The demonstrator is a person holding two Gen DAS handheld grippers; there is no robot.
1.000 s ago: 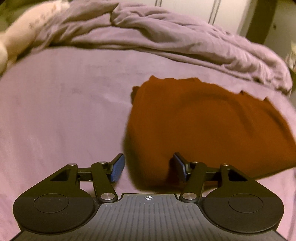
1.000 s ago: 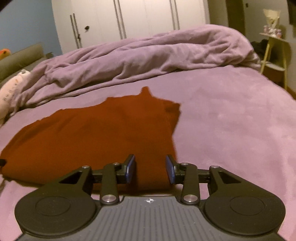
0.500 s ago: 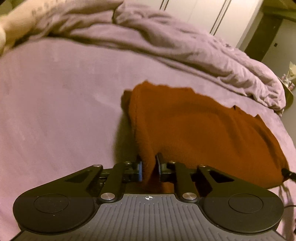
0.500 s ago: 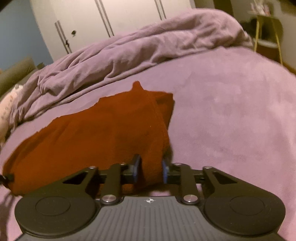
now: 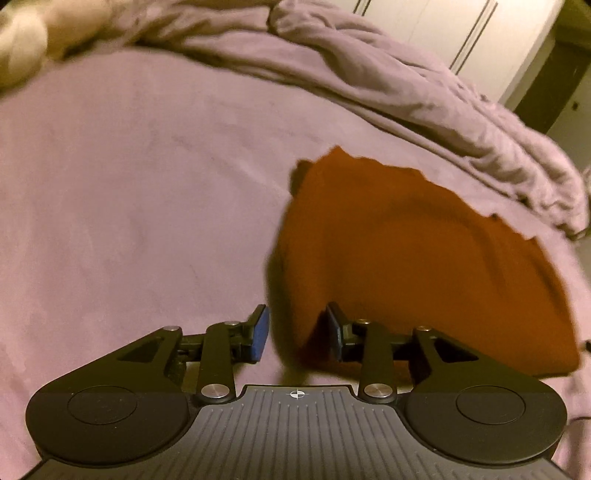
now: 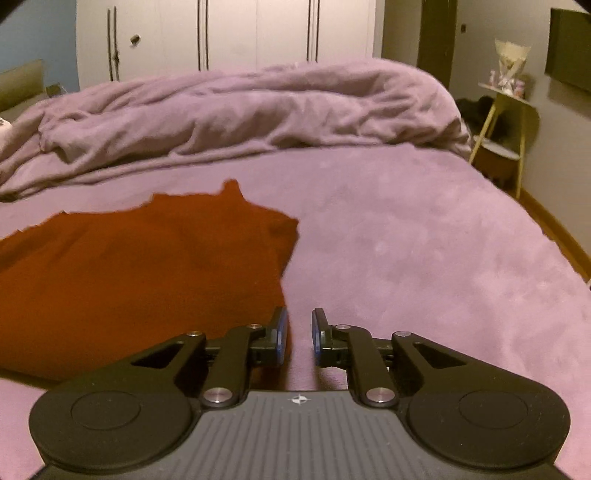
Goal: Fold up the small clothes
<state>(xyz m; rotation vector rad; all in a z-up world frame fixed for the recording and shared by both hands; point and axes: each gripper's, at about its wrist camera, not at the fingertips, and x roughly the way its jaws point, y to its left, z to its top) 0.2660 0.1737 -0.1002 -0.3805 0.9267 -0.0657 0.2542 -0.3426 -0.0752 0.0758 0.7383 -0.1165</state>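
Note:
A rust-orange cloth (image 5: 406,258) lies folded on the purple bed (image 5: 129,203). My left gripper (image 5: 297,332) is at its near left corner. The jaws are opening, and the corner sits loosely between them: the right pad (image 5: 334,330) is against the fabric and the left pad (image 5: 260,334) is clear of it. In the right wrist view the cloth (image 6: 140,277) spreads to the left. My right gripper (image 6: 298,332) is at the near right corner, with its jaws drawn in to a narrow slit. The cloth's edge is pinched against the left pad (image 6: 281,332).
A rumpled purple duvet (image 6: 240,110) is heaped across the far side of the bed. White wardrobe doors (image 6: 229,33) stand behind it. A small yellow-legged side table (image 6: 509,122) is off the bed's right edge. A pale pillow (image 5: 26,48) lies at the far left.
The left jaws closed on the cloth's corner half a second ago and have since parted again. The right jaws narrowed onto the cloth's right edge and stayed there.

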